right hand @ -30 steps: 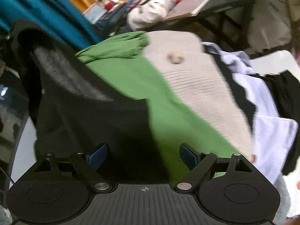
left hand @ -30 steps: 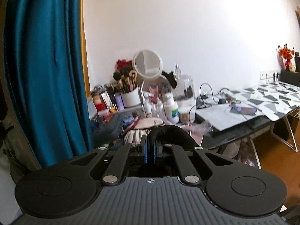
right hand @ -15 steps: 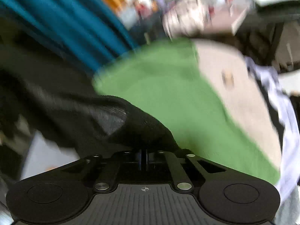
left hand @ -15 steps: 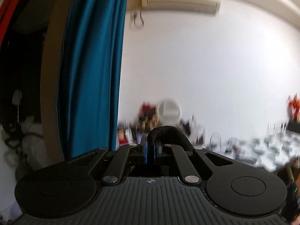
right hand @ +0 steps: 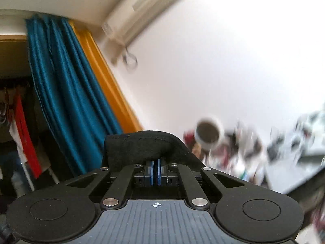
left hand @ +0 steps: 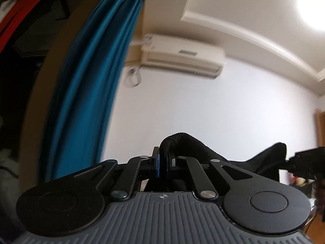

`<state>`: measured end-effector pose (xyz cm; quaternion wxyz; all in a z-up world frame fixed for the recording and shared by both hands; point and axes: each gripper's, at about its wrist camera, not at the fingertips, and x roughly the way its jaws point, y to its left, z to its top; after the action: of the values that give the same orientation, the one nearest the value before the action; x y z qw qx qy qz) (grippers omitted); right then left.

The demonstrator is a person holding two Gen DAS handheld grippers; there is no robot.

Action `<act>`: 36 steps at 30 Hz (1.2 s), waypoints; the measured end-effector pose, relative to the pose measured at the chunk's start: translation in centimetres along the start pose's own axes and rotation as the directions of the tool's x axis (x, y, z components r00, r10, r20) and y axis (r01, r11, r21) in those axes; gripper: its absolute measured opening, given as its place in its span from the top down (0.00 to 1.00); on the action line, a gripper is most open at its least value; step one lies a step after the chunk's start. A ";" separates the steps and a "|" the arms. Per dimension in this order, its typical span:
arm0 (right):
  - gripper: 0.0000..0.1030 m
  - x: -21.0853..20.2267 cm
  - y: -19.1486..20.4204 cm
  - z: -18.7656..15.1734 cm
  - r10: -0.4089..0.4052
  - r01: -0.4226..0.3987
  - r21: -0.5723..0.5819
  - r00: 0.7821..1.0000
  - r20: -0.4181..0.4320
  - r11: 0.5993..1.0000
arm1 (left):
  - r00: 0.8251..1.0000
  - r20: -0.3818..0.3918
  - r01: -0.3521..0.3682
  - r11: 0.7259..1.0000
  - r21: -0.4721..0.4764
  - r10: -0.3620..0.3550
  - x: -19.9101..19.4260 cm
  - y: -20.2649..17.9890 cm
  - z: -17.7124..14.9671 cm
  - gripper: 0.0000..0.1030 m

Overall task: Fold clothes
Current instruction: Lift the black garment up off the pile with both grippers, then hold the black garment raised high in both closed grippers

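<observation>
The left gripper (left hand: 162,163) was seen clamped on a fold of the black garment (left hand: 182,142), its blue pads (left hand: 157,166) pressed together, the cloth trailing off to the right. The right gripper (right hand: 156,171) was likewise closed on the black garment (right hand: 142,144), which was bunched over its fingertips. Both were raised and tilted upward, toward a teal curtain (left hand: 85,93), a wall air conditioner (left hand: 182,57) and a white wall (right hand: 223,61). A cluttered table (right hand: 284,162) was blurred
</observation>
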<state>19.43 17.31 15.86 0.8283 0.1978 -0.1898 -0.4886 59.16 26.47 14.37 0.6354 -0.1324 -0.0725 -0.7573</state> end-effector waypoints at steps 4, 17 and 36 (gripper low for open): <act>0.96 -3.2 0.9 3.9 -0.071 0.075 -0.111 0.997 0.041 0.991 | 0.992 0.045 0.120 0.992 -0.028 -0.119 1.1 -2.7 0.0 0.94; 0.96 -16.2 -8.6 9.9 -0.157 0.157 -0.196 0.987 0.014 0.968 | 0.964 0.012 0.267 0.964 -0.012 -0.267 5.4 -20.0 -3.1 0.94; 0.96 -33.0 -33.1 16.0 -0.239 0.235 -0.055 0.969 -0.062 0.970 | 0.904 -0.230 0.330 0.930 -0.161 -0.361 14.9 -43.6 -13.8 0.94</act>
<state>-27.85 29.58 8.44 0.7744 0.2159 -0.1249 -0.5814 12.55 16.53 8.10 0.4859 -0.0562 0.0324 -0.8716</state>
